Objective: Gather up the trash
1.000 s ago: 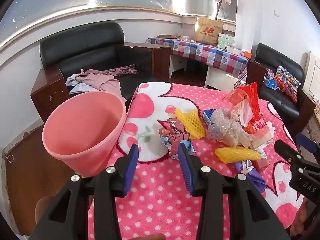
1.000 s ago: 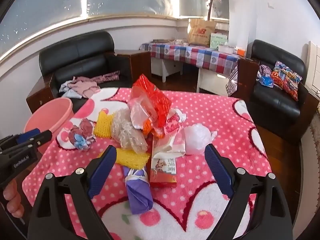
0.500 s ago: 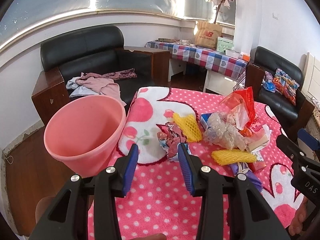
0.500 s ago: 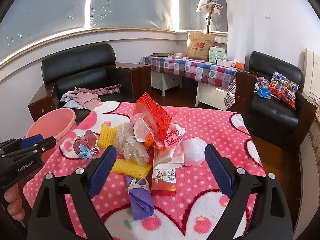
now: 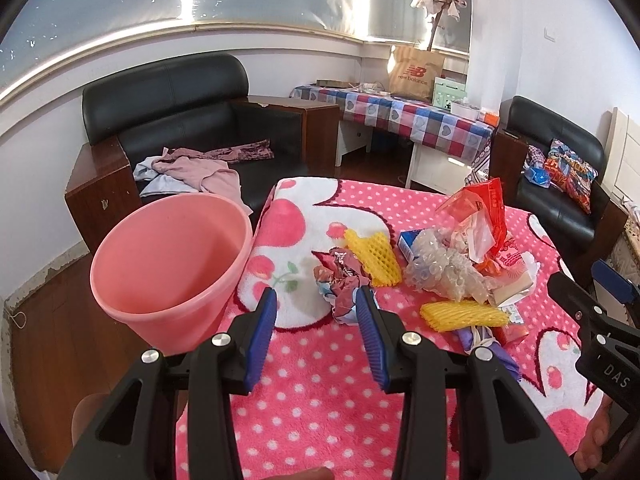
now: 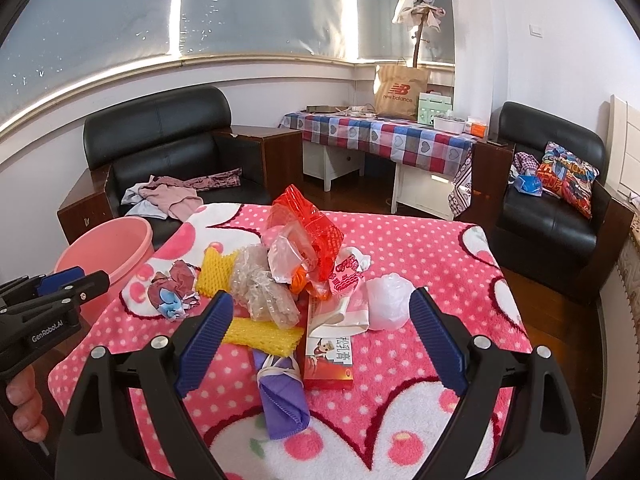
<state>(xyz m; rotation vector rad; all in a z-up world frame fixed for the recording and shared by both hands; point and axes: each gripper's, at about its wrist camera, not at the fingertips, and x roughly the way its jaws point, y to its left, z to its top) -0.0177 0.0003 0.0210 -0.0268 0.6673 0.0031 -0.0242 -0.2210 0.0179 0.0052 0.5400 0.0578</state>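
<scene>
A heap of trash lies on the pink dotted blanket (image 6: 420,248): a crumpled wrapper (image 5: 340,280), two yellow foam nets (image 5: 372,256) (image 6: 260,334), bubble wrap (image 6: 264,284), a red plastic bag (image 6: 308,228), a red carton (image 6: 330,356), a white wad (image 6: 388,302) and a purple bundle (image 6: 282,396). A pink bucket (image 5: 168,264) stands at the table's left edge. My left gripper (image 5: 316,304) is open and empty, just short of the crumpled wrapper. My right gripper (image 6: 320,308) is wide open and empty, above the near side of the heap.
A black sofa with clothes (image 5: 188,160) stands behind the bucket. A checked-cloth table (image 6: 384,136) with a paper bag is at the back. A black armchair (image 6: 552,200) with cushions stands at the right. Wooden floor surrounds the table.
Both grippers have risen and drawn back a little from the heap, so it sits lower and smaller in view. Both stay open and empty.
</scene>
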